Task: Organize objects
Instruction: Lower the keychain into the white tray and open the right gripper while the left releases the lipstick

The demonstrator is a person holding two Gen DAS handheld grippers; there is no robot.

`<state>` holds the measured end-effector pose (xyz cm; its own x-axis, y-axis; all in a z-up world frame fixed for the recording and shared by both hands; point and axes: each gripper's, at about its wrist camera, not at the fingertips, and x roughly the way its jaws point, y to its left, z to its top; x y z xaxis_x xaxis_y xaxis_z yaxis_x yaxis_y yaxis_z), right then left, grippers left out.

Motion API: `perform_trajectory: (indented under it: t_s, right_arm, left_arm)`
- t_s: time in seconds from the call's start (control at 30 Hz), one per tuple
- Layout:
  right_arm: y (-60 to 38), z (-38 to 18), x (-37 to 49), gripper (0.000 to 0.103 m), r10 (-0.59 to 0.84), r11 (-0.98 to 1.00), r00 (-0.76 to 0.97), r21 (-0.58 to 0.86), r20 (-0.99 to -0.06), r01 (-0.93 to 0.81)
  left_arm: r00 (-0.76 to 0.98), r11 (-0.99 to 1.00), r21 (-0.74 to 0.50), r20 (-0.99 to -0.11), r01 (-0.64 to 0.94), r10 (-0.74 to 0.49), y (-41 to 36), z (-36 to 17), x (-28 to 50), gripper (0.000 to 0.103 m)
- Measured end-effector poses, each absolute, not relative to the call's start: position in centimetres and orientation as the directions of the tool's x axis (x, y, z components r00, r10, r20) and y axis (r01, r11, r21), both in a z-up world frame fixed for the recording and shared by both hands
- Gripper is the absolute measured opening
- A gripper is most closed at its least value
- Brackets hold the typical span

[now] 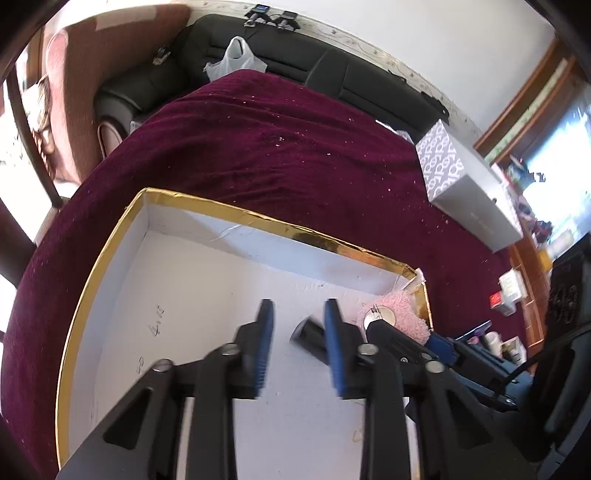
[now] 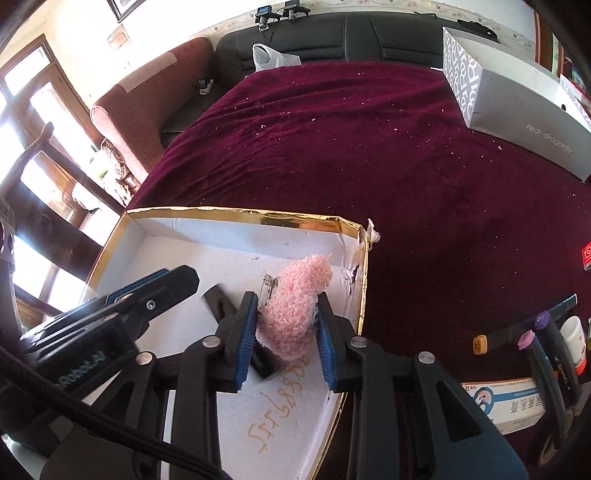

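1. Now: my right gripper (image 2: 286, 332) is clamped on the pink fluffy clip (image 2: 295, 306), low inside the gold-rimmed box (image 2: 236, 213), near its right wall.
2. Release gently, lift straight.
3. My left gripper (image 1: 299, 332) stands apart, empty; a black object (image 1: 304, 332) lies just beyond it.

Home living room. Black leather sofa (image 2: 369, 33) along white wall with patterned border strip. Brown-red armchair (image 2: 147, 103) beside sofa. Wooden-framed glass door (image 2: 40, 122) at left, bright daylight behind. Framed picture (image 2: 123, 7) on wall. Table under dark red velvet cloth (image 2: 369, 147), small crumbs on it. Grey shoe box (image 2: 517, 107), plastic bag (image 2: 269, 55), small household bottles (image 2: 574, 343) at table edge.
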<state>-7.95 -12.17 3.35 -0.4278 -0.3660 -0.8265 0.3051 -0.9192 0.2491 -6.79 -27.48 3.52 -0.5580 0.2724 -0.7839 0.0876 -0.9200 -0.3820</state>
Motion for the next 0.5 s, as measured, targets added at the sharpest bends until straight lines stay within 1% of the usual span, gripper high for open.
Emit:
perform_trajectory:
  t_s: [0.03,0.1,0.13,0.2,0.23,0.27,0.33,0.5]
  right_arm:
    - [-12.2,3.4,-7.9,0.030,-0.368,-0.918,-0.425,0.251,-0.827,0.307]
    - [-12.1,3.6,-7.8,0.031,-0.374,-0.916,-0.424,0.259,-0.825,0.305]
    - [-12.0,3.8,-7.8,0.033,-0.381,-0.914,-0.426,0.267,-0.820,0.304]
    - [-11.6,4.4,-7.5,0.039,-0.397,-0.910,-0.436,0.284,-0.807,0.302]
    - [-11.3,4.8,-7.4,0.046,-0.403,-0.909,-0.443,0.292,-0.801,0.299]
    - [-10.9,5.3,-7.3,0.051,-0.410,-0.907,-0.453,0.303,-0.791,0.293]
    - [-10.2,6.0,-7.1,0.057,-0.434,-0.898,-0.463,0.331,-0.773,0.289]
    - [-9.0,7.1,-6.8,0.057,-0.466,-0.884,-0.458,0.374,-0.757,0.281]
  left_arm:
    - [-0.562,-0.915,-0.393,-0.779,0.091,0.279,-27.8,3.7,-6.6,0.032]
    - [-0.576,-0.908,-0.408,-0.766,0.092,0.286,-28.2,4.5,-6.0,0.034]
    - [-0.585,-0.909,-0.407,-0.760,0.091,0.282,-28.4,4.9,-5.7,0.035]
    - [-0.601,-0.910,-0.404,-0.751,0.091,0.273,-28.7,5.8,-5.0,0.040]
    - [-0.611,-0.908,-0.407,-0.744,0.093,0.271,-28.8,6.2,-4.6,0.043]
    - [-0.623,-0.905,-0.415,-0.734,0.093,0.272,-28.9,6.7,-4.2,0.044]
    - [-0.638,-0.899,-0.429,-0.717,0.087,0.280,-29.1,7.5,-3.5,0.044]
    - [-0.668,-0.898,-0.432,-0.692,0.080,0.273,-28.8,9.2,-1.7,0.045]
